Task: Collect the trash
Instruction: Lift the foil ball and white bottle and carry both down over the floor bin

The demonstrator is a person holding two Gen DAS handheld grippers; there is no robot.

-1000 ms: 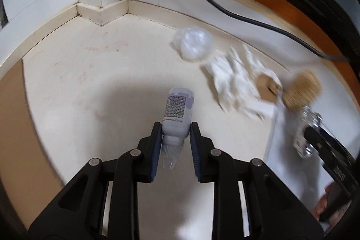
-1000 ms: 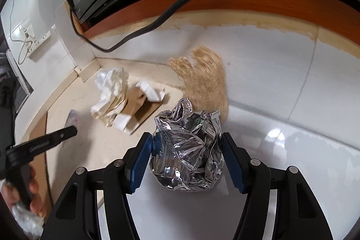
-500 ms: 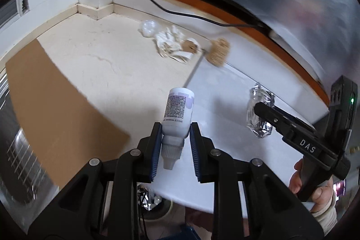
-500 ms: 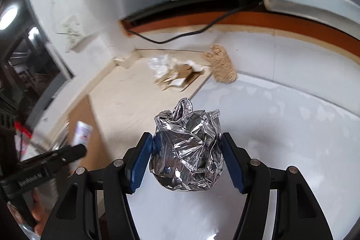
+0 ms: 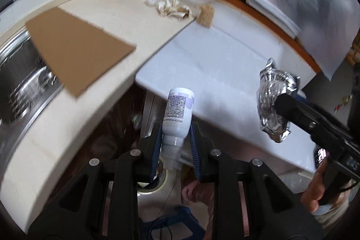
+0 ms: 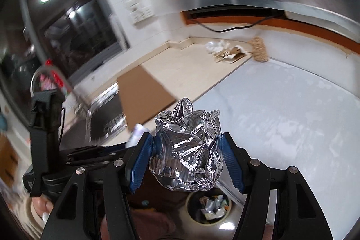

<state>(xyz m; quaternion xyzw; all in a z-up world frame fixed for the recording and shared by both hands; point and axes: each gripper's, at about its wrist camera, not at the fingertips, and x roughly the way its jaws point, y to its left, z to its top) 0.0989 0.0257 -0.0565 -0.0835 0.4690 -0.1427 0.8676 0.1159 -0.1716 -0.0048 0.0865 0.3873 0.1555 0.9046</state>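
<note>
My left gripper (image 5: pixel 176 147) is shut on a small white bottle (image 5: pixel 178 109) with a purple label, its cap end toward the camera. My right gripper (image 6: pixel 187 159) is shut on a crumpled ball of silver foil (image 6: pixel 187 147); the left wrist view shows that foil ball (image 5: pixel 273 102) at the right. Both are held beyond the counter's front edge. Below the foil stands a round trash bin (image 6: pixel 209 206) with several scraps inside; part of the bin's rim (image 5: pixel 157 183) shows under the bottle. Crumpled paper and cardboard scraps (image 6: pixel 225 51) lie at the far corner of the counter.
A brown cardboard sheet (image 5: pixel 76 48) overhangs the steel sink (image 5: pixel 20 78) at the left. A tan scrubber (image 6: pixel 258 48) sits by the back wall beside a black cable (image 6: pixel 236 26). White counter (image 6: pixel 292 118) spreads to the right. A person's hand (image 5: pixel 315 190) holds the right gripper.
Both grippers have pulled back from the counter's far corner to past its front edge, still holding the bottle and the foil. The trash bin has come into view below.
</note>
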